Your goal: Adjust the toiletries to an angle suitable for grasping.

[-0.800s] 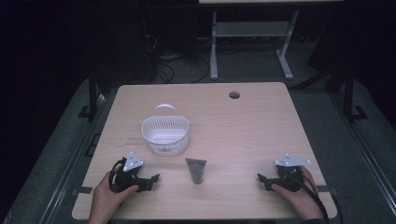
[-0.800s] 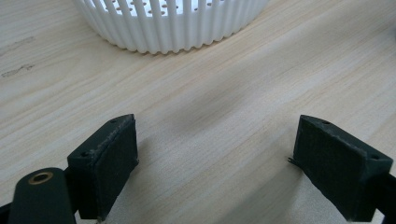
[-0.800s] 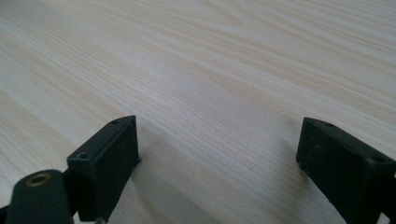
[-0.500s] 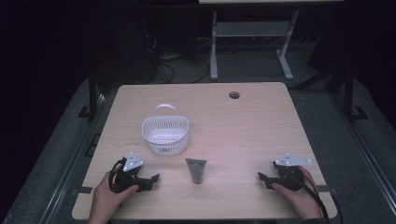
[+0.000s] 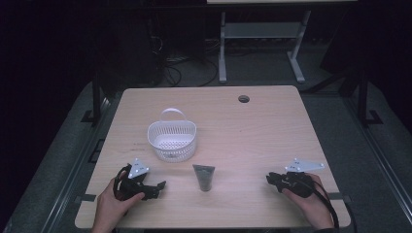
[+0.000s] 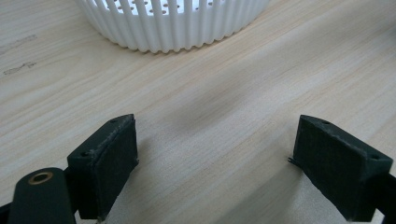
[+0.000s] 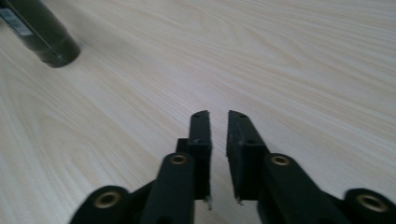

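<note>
Nearest me, my left gripper (image 5: 158,186) rests on the near left part of the table (image 5: 272,131), held in a hand (image 5: 111,206), and in the left gripper view its jaws stand spread wide with only bare wood between them. My right gripper (image 5: 270,178) rests on the near right part, also in a hand (image 5: 311,204), with a cable trailing back over the near edge; in the right gripper view its jaws are nearly pressed together, a thin slit left between the pads, and nothing is pinched. Between the two grippers, a little farther in and well apart from both, the dark tube (image 5: 203,177) lies flat on the wood, its wide crimped end pointing far and its cap toward me; the right gripper view catches its cap end at the upper left. Just beyond the tube, slightly to the left, the white slotted basket (image 5: 172,140) stands upright with its handle on the far side. At the far edge, right of centre, is a round cable hole (image 5: 244,99).
</note>
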`<state>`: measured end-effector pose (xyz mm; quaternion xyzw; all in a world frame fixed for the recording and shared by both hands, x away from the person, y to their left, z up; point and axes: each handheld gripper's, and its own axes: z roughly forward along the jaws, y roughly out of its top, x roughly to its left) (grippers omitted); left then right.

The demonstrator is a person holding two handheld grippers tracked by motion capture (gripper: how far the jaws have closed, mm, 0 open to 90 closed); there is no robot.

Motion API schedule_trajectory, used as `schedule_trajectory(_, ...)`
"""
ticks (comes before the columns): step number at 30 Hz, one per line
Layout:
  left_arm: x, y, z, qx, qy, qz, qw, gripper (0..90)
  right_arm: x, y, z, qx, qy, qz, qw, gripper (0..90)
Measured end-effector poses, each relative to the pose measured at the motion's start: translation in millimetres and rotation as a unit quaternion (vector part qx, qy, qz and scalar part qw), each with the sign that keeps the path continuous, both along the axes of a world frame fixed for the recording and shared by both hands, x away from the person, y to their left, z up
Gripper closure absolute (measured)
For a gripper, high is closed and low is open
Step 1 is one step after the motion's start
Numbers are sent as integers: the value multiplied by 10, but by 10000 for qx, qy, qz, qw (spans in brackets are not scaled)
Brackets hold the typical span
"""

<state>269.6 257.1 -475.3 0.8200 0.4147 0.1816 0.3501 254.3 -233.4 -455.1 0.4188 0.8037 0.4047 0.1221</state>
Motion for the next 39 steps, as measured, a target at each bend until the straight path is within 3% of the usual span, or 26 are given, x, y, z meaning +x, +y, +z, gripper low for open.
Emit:
schedule_trajectory(3,-2,-11,-1,1,-5,54,10000,125,-1,34,40,90,2,101,9999,897)
schedule_trajectory(22,-2,-10,-2,-2,-9,53,10000,126,26,280,345,552,-105,690,9960,900)
schedule_trajectory(39,-2,-9,-2,-15,-8,52,10000,126,39,512,532,759,-227,1052,9913,900)
